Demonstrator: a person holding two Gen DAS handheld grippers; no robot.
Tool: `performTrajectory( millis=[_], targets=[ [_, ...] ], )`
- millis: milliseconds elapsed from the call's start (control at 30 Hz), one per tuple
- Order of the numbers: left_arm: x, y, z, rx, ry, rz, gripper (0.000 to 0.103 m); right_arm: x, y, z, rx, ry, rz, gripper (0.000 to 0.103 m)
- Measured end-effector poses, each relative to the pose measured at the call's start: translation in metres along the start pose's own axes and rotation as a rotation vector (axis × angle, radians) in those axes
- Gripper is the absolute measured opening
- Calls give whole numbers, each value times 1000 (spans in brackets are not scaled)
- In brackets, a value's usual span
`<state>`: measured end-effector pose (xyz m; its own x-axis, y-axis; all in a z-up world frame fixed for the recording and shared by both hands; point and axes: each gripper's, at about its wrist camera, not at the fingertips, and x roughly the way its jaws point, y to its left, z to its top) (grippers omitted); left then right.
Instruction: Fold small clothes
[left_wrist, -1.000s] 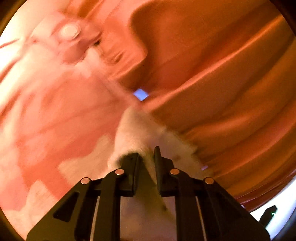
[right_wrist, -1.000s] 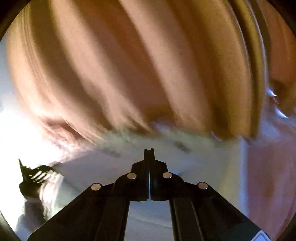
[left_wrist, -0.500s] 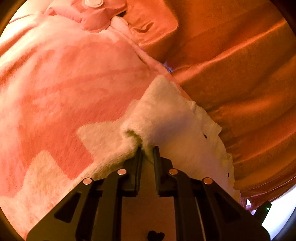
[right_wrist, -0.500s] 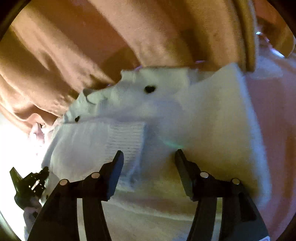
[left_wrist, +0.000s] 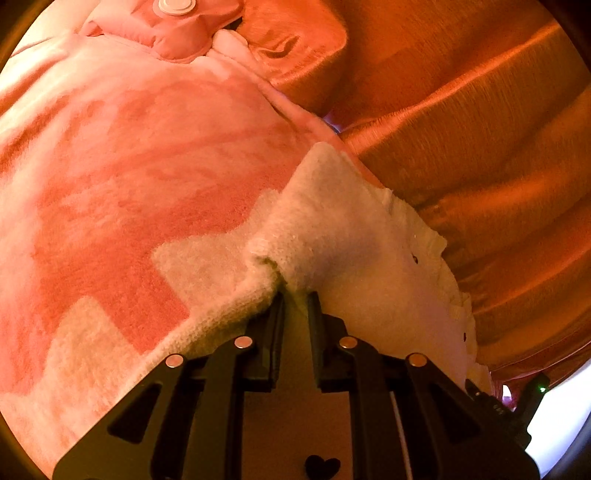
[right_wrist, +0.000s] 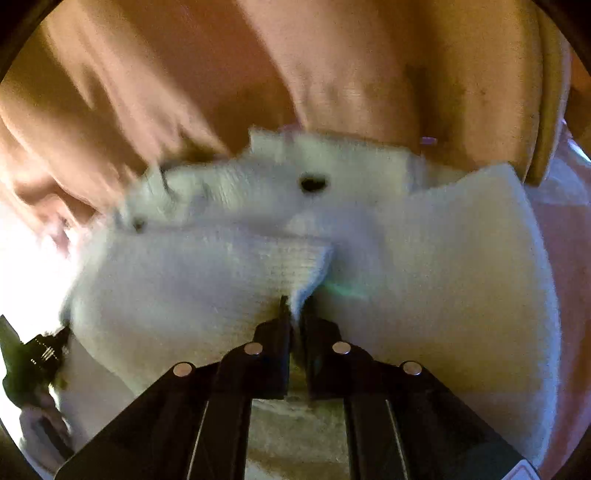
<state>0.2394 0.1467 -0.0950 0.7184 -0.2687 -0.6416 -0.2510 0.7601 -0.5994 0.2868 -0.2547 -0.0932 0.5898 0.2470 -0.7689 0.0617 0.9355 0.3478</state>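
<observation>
A small white fuzzy garment with tiny dark heart marks lies on a pink and white fleece blanket. My left gripper is shut on a bunched edge of the garment. In the right wrist view the same garment fills the middle, with a ribbed white cuff folded over it. My right gripper is shut on the tip of that cuff. The other gripper shows at the left edge.
An orange satin sheet lies in folds behind the garment and also fills the top of the right wrist view. A pink padded item with a round white snap sits at the far end of the blanket.
My right gripper was shut and empty, then opened wide over the garment, and is now closed on the ribbed cuff. My left gripper keeps its hold and has barely moved in the last half second.
</observation>
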Motion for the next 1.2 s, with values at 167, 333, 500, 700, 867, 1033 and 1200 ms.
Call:
performTrajectory(
  millis=[167,333,500,700,867,1033,1200],
  targets=[
    [-19,-3,-2,67,37,-39,25,-59,-2,-8,77,-82,67,16],
    [-86,2,-20,198,89,-89,59,-157,-9,-79,8,-67,8,57],
    [-153,28,-60,292,181,-8,83,-212,-36,-179,83,90,-19,65],
    [-174,55,-116,258,305,4,84,-209,-39,-253,237,203,41,65],
    [-163,55,-135,222,281,4,98,-190,-27,-259,261,191,73,65],
    [-158,49,-132,171,231,25,92,-174,-25,-248,274,136,93,47],
    [-172,59,-117,130,269,-45,8,-202,-18,-238,228,23,127,7]
  ],
)
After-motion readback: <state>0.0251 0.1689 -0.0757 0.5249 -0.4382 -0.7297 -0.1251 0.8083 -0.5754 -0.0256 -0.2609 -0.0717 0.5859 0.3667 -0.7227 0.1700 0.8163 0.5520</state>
